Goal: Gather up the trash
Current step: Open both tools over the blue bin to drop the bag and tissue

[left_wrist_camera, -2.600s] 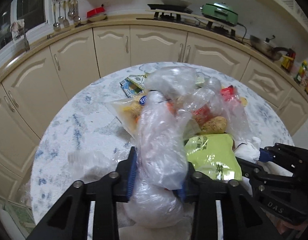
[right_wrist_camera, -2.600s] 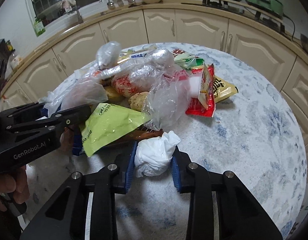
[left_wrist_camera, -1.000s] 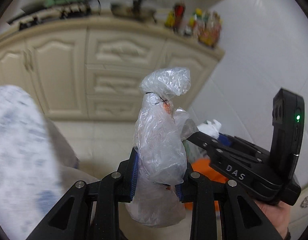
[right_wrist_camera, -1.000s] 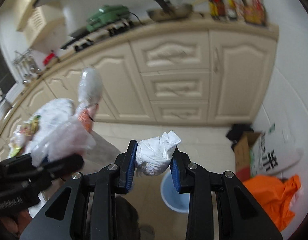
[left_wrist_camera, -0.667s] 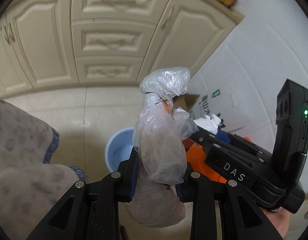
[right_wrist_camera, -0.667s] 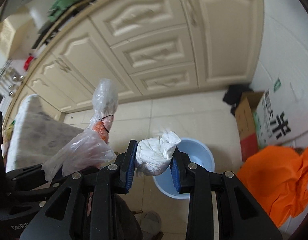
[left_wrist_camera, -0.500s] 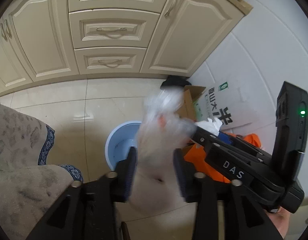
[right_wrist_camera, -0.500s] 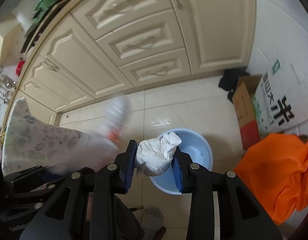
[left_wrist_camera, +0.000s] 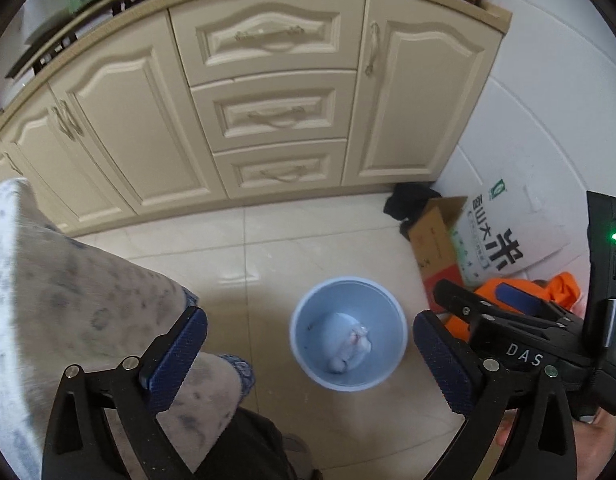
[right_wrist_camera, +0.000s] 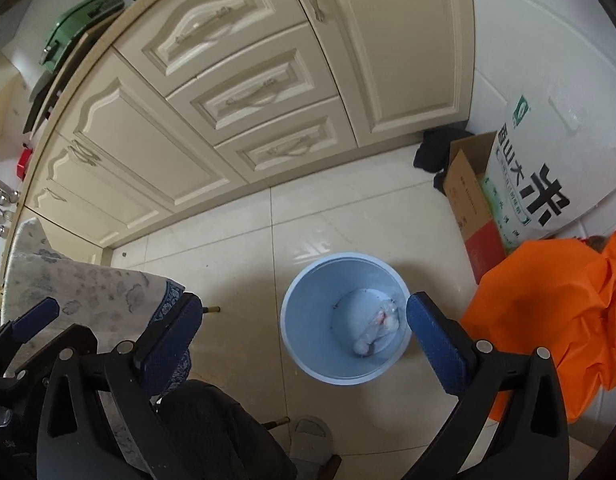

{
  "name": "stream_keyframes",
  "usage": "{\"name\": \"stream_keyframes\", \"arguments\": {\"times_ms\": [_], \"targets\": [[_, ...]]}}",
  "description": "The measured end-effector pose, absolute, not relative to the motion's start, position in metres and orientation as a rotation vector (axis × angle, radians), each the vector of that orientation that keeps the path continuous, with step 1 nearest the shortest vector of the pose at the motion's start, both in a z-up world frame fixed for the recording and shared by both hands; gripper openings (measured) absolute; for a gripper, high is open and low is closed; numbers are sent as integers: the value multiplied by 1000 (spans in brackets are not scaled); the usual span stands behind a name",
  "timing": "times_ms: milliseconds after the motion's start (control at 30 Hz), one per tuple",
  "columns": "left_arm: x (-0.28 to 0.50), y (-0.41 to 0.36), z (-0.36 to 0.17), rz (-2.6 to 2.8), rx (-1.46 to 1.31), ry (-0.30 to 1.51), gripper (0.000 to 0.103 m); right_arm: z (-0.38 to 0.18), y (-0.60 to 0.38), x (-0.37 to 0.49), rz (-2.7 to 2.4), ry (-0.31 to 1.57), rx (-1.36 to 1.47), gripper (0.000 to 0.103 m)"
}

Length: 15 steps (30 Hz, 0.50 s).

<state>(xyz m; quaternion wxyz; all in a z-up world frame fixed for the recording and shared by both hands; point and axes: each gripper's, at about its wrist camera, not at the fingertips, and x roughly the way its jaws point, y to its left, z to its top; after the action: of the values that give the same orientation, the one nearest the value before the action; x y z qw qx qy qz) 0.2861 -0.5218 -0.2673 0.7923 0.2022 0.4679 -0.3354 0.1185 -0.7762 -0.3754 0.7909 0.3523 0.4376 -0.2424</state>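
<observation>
A light-blue bin stands on the tiled floor below both grippers. In its bottom lie a knotted clear plastic bag and a white wad of tissue. My left gripper points down over the bin, its jaws opening wide, with nothing between them. My right gripper hangs beside it, jaws also opening and bare. The right gripper also shows at the right edge of the left wrist view. The left gripper sits at the lower left of the right wrist view.
Cream cabinets run along the back. A cardboard box, a white rice sack and an orange bag crowd the right wall. The cloth-covered table fills the left. A slipper lies near the bottom.
Both grippers swung from the table down over the bin and opened. The clear bag and the white wad left their jaws and now lie in the bin.
</observation>
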Motion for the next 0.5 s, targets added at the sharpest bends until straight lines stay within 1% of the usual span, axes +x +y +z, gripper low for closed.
{"name": "stream_keyframes", "arguments": {"times_ms": [233,500], "targets": [[249,-469,-208,-727,398,921,102,-340,-761,119,-511,897,717,103],[222,-390,-147,-720,299,804,102,-279,-725,131,-471,817,625,103]]}}
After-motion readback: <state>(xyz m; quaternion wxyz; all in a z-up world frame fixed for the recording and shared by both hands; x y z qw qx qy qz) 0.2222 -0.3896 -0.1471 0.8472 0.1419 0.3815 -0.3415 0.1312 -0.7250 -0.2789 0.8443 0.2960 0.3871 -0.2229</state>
